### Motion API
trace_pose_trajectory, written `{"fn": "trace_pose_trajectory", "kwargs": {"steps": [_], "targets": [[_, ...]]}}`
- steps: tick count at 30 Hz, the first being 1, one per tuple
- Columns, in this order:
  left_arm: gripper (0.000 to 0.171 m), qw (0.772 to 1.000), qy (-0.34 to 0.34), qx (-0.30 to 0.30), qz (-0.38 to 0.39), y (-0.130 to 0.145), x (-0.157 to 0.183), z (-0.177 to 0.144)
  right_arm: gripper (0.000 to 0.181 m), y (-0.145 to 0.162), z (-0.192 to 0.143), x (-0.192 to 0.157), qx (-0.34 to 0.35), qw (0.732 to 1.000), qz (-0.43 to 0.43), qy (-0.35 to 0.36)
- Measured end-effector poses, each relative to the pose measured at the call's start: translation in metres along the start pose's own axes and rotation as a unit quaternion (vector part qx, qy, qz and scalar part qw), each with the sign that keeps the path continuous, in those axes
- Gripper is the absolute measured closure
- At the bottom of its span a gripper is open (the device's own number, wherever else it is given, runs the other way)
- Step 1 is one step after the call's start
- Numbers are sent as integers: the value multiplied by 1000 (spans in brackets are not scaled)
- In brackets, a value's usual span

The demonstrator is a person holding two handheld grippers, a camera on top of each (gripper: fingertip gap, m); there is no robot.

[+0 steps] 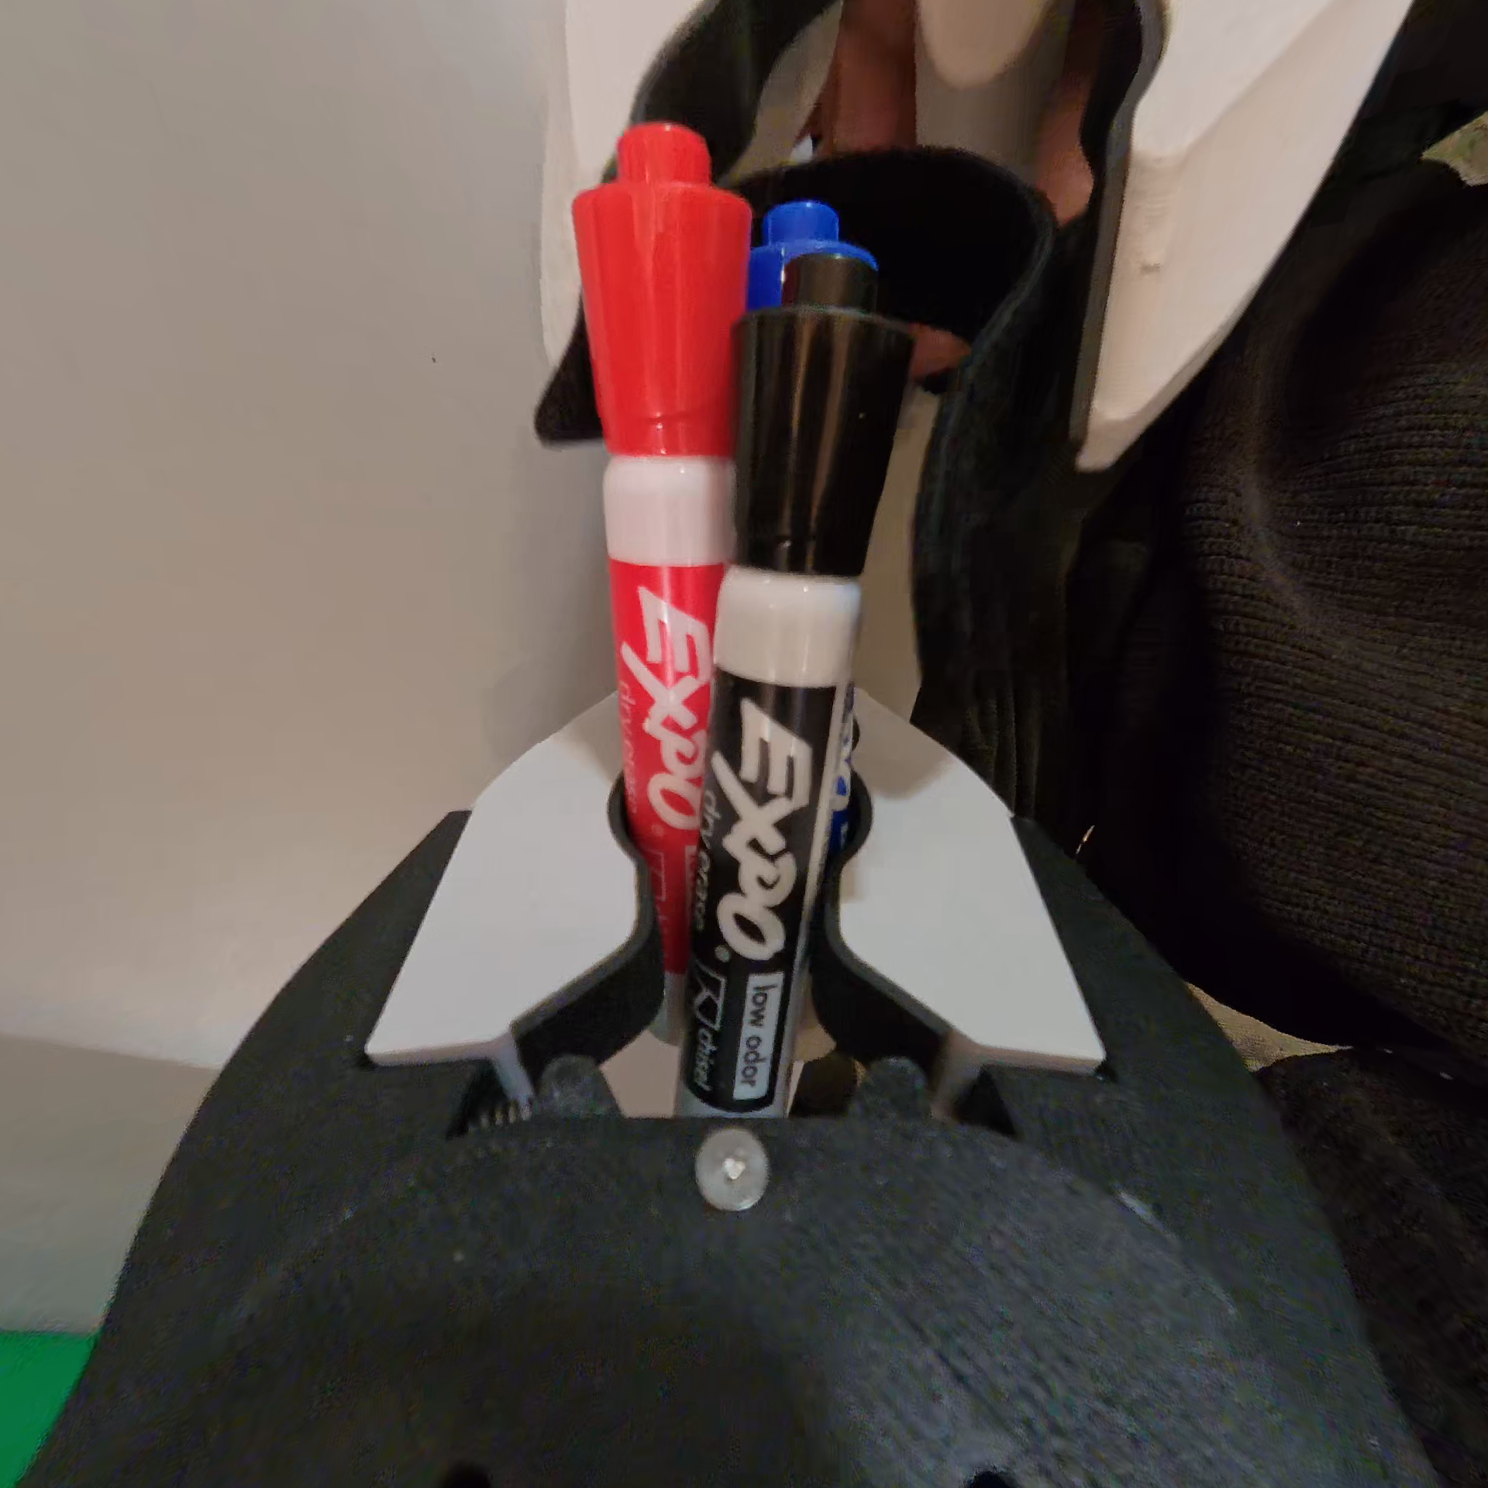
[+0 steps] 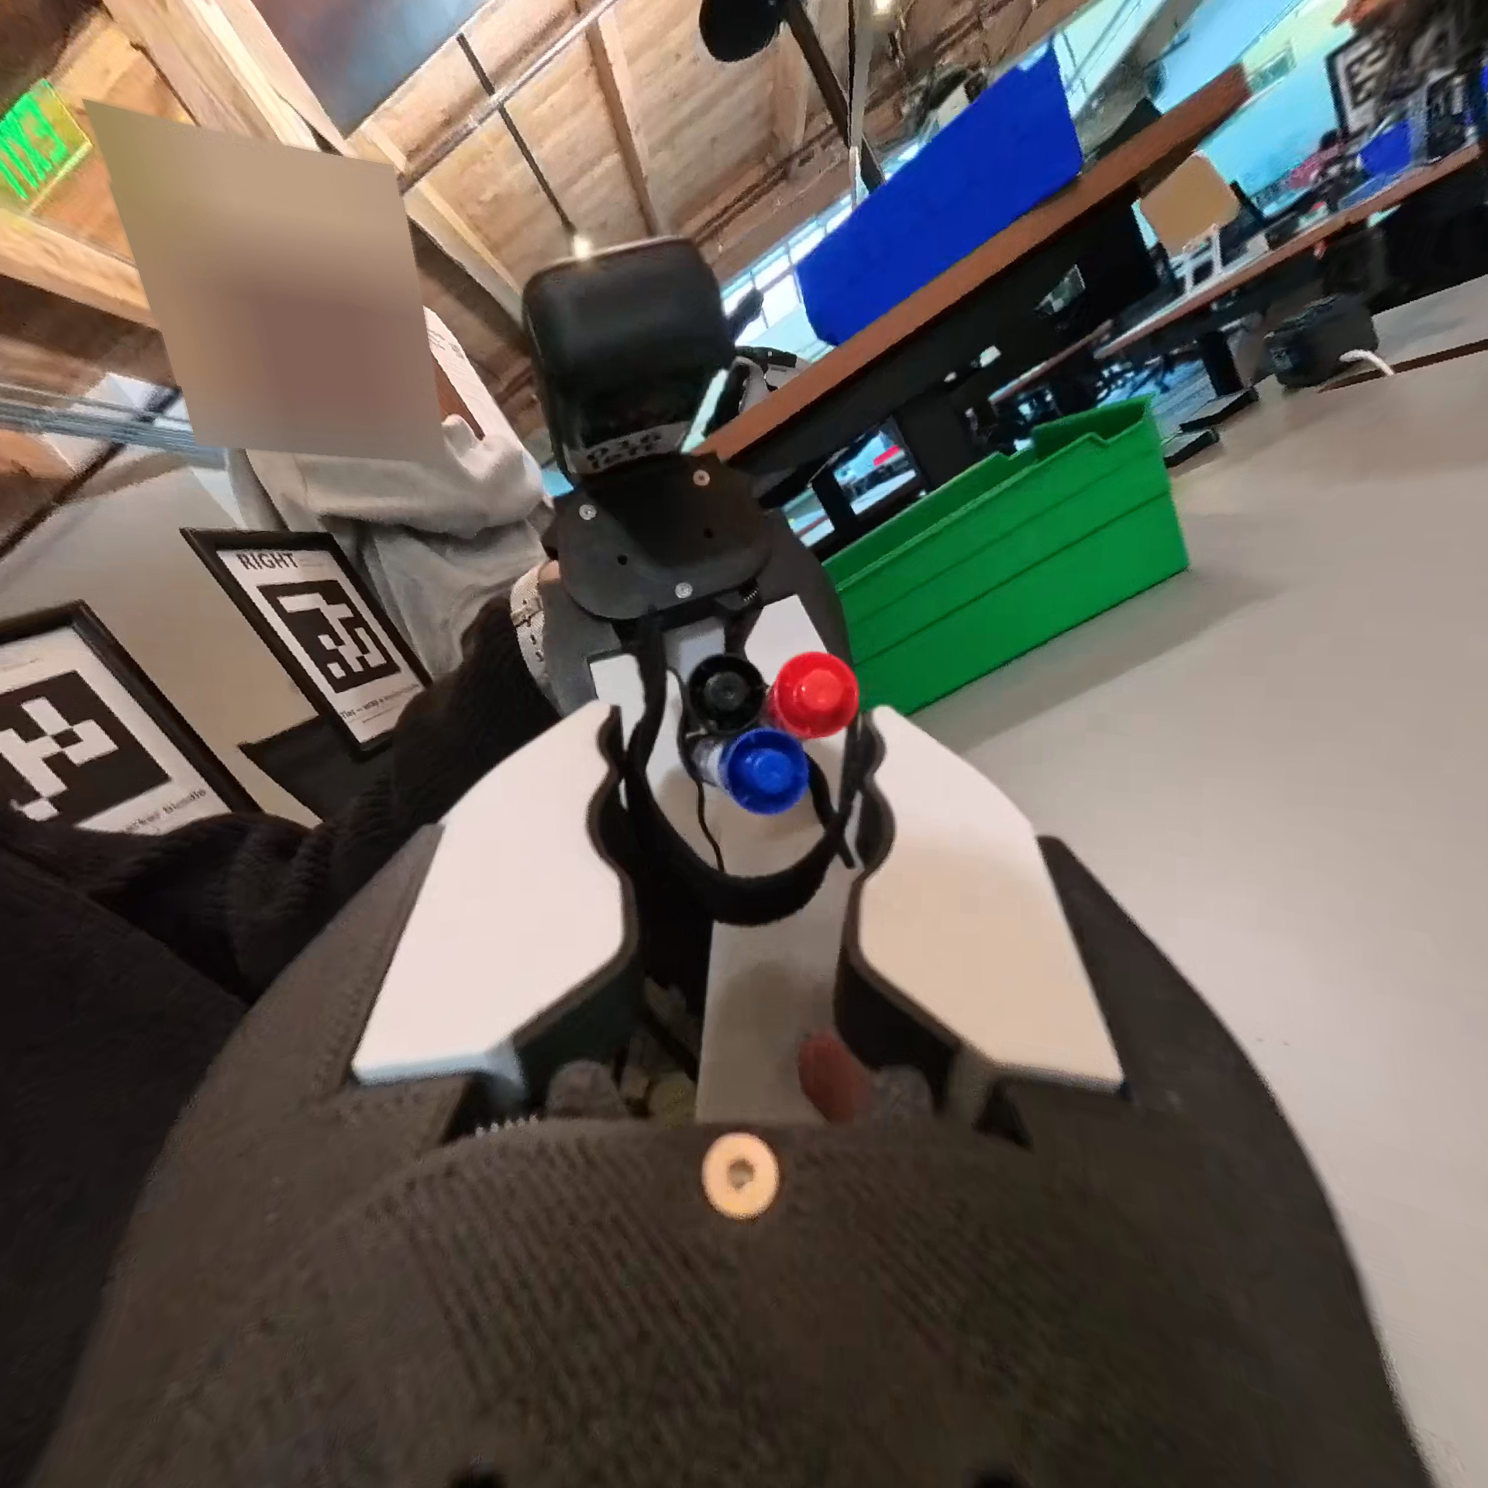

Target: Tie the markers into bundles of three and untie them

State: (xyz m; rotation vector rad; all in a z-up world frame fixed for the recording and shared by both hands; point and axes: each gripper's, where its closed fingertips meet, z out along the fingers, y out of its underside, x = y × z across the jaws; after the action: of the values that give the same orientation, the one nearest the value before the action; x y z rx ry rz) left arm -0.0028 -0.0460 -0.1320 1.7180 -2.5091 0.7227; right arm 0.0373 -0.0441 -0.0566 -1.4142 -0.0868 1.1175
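- The left gripper (image 1: pixel 741 813) has its jaws pressed against a cluster of three dry-erase markers, pinching them at the label end of the barrels, so that the capped ends stick out clear past the fingertips. I judge that this is done to leave the free length open for wrapping.
- The red marker (image 1: pixel 660 451) sits against the left jaw and the black marker (image 1: pixel 805 644) lies on top, nearest the camera. The blue marker (image 1: pixel 793 233) lies beneath them against the right jaw, only its cap and a sliver of barrel showing.
- In the right wrist view the same three caps face the camera in a triangle: black cap (image 2: pixel 725 692), red cap (image 2: pixel 813 692) and blue cap (image 2: pixel 761 769), just beyond the right gripper's fingertips.
- The right gripper (image 2: pixel 741 805) carries a black strap (image 2: pixel 725 902) looped between its jaws, which stand somewhat apart with the band slung across the gap. Whether they truly pinch it I cannot tell, as the contact is hidden by the fingers.
- The loop hangs open, mouth toward the caps. It looks ready to be slid over the bundle's free end or else just drawn off, and the pictures do not settle which.
- The markers sit ahead of the loop, not yet through it as far as can be seen.
- A green bin (image 2: pixel 1014 555) stands on the table well beyond, right of the jaws. Framed marker cards (image 2: pixel 314 636) lean to the left.
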Motion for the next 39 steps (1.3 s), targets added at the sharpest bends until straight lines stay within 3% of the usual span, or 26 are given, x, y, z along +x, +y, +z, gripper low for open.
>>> {"fn": "trace_pose_trajectory", "kwargs": {"steps": [8, 22, 33, 39], "targets": [[128, 999, 6, -32, 0, 1, 7, 8, 135, 6, 9, 0, 63, 996, 66, 4], [127, 995, -5, -104, -10, 16, 3, 28, 137, 39, -2, 12, -184, 981, 69, 6], [127, 991, -13, -135, -5, 19, 3, 38, 137, 44, -8, 16, -211, 975, 67, 5], [127, 988, -16, -152, 4, 23, 5, 41, 138, 52, -12, 12, -245, 963, 110, -14]]}}
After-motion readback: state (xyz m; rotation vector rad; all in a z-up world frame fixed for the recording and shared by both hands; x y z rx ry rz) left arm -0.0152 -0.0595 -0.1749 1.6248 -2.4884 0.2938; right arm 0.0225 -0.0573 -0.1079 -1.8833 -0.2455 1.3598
